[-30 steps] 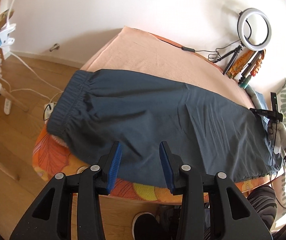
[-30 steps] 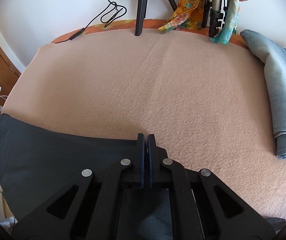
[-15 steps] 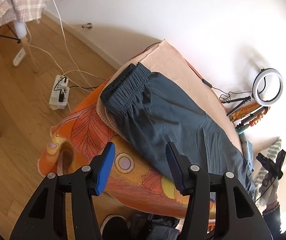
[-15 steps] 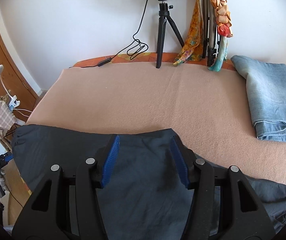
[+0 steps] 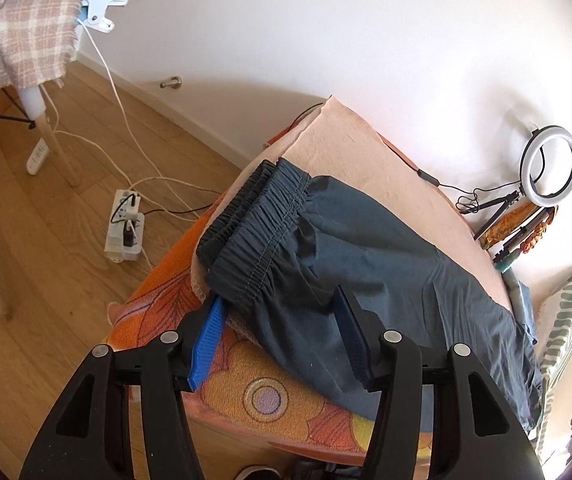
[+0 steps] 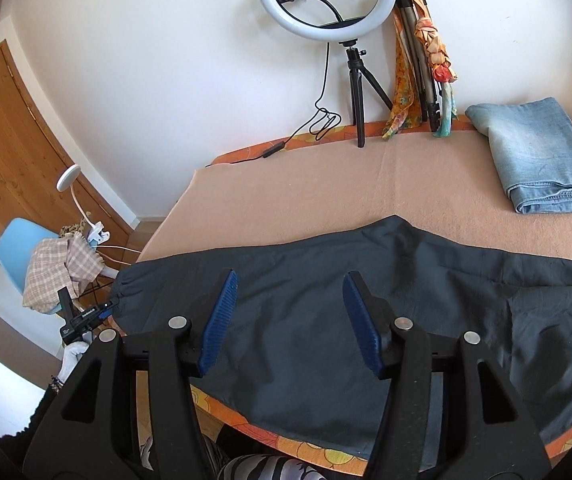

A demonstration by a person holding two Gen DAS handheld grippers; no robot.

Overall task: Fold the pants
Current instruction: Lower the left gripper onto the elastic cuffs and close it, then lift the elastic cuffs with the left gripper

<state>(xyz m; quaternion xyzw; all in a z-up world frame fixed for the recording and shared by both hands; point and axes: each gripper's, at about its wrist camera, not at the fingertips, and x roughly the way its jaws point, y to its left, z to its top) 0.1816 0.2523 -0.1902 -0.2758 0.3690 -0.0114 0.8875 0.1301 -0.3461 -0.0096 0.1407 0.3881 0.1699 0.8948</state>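
We can read no brand or label anywhere; the small white print on the left hand-held gripper's body, seen from the right wrist view, is too small to make out. The dark pants lie flat across the bed, just beyond both tools. The left hand-held gripper has just been opening, its jaws apart astride the waistband corner. The right hand-held gripper, clamped shut a second ago, now hangs open above the cloth, holding nothing.
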